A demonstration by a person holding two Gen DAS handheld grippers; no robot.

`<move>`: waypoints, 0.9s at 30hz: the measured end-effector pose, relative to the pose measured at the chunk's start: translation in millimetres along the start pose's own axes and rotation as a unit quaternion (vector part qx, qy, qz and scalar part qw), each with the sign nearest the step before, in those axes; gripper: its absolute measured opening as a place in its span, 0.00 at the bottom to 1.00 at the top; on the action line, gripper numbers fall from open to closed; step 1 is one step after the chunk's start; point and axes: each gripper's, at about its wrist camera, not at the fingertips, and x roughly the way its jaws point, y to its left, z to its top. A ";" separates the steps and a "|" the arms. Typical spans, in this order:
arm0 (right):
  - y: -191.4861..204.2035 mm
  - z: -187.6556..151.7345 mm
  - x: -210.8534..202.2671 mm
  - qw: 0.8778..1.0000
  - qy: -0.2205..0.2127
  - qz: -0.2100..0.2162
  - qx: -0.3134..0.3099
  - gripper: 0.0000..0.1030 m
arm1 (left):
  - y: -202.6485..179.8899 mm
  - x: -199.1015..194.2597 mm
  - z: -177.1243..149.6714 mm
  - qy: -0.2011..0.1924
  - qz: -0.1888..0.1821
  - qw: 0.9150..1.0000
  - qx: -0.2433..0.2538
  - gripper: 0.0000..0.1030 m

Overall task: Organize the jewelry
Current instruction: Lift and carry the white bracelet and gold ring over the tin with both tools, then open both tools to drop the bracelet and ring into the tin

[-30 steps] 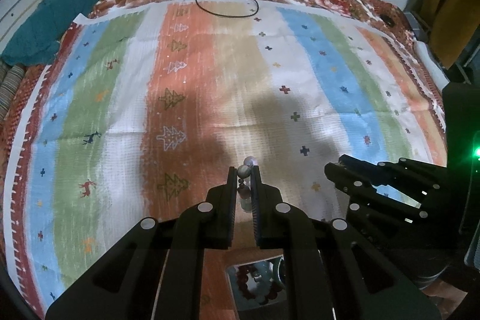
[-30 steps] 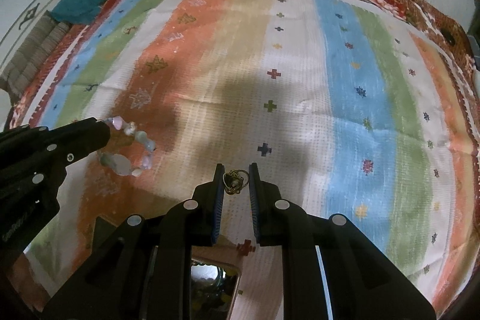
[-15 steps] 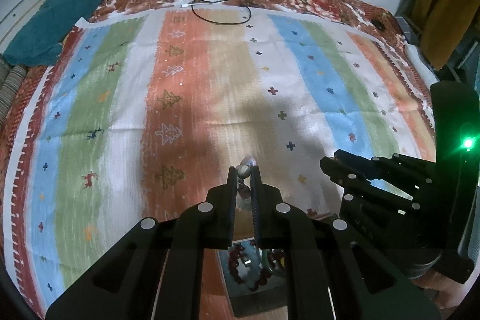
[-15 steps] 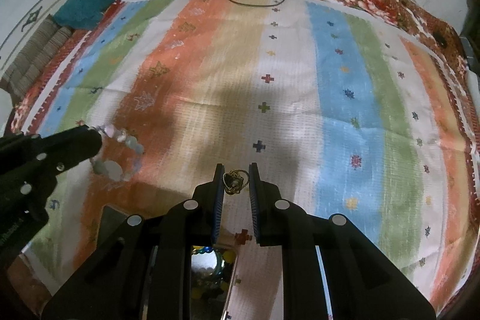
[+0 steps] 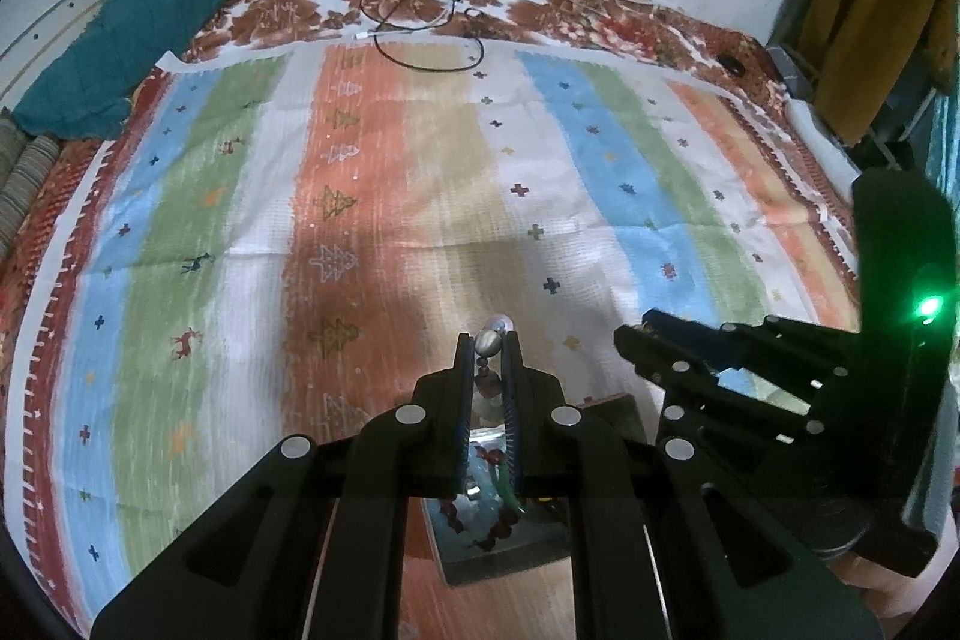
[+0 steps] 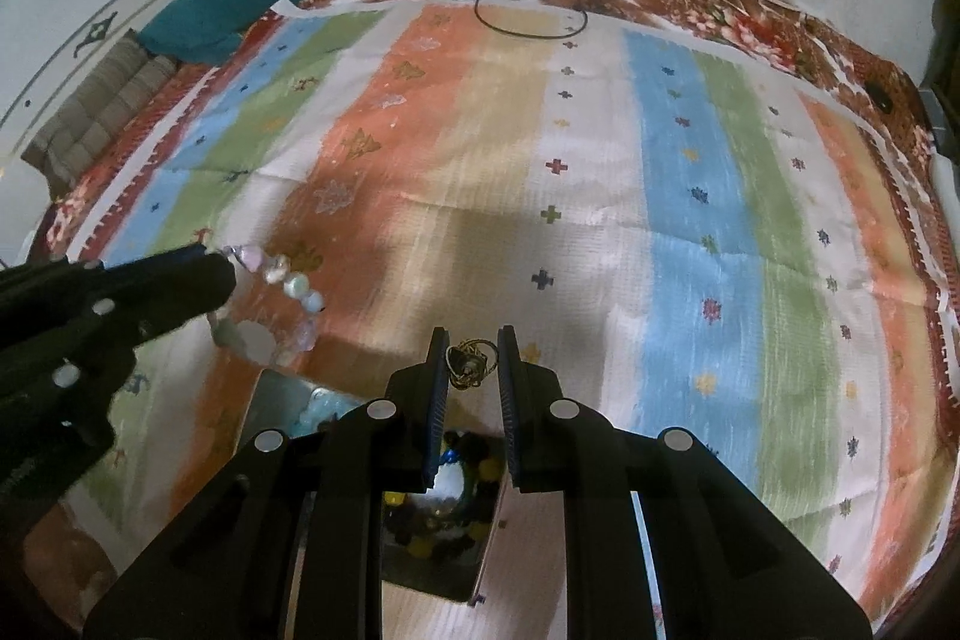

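Note:
My left gripper [image 5: 487, 343] is shut on a pale beaded bracelet [image 5: 489, 342], held in the air above the striped cloth. From the right wrist view the bracelet [image 6: 282, 307] hangs as a loop from the left gripper's tip [image 6: 222, 268]. My right gripper [image 6: 473, 343] is shut on a small gold wire earring [image 6: 469, 361]. It also shows in the left wrist view [image 5: 636, 340] at the right. Below both grippers lies a jewelry box [image 5: 498, 526] with dark red beads; in the right wrist view the box [image 6: 441, 496] holds yellow and dark beads.
A striped cloth [image 5: 420, 196] covers the bed. Black and white cables [image 5: 420, 22] lie at its far edge. A teal pillow [image 5: 132, 40] sits at the far left. A yellow garment [image 5: 864, 10] hangs at the far right.
Both grippers have risen and pulled back with their pieces still held. More of the jewelry box shows beneath them, and the cloth looks farther away.

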 end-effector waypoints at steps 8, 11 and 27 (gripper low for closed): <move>5.2 -15.0 -13.5 1.000 -0.004 0.008 -0.004 0.16 | -6.7 -24.3 -19.6 -0.018 -0.014 1.000 0.006 0.08; 8.1 -21.9 -20.4 1.000 -0.008 0.014 -0.007 0.16 | -7.2 -30.8 -26.2 -0.022 -0.018 1.000 0.008 0.08; 7.8 -44.1 -43.1 1.000 -0.019 0.024 0.002 0.36 | 5.4 -37.4 -49.7 -0.006 -0.021 1.000 -0.017 0.27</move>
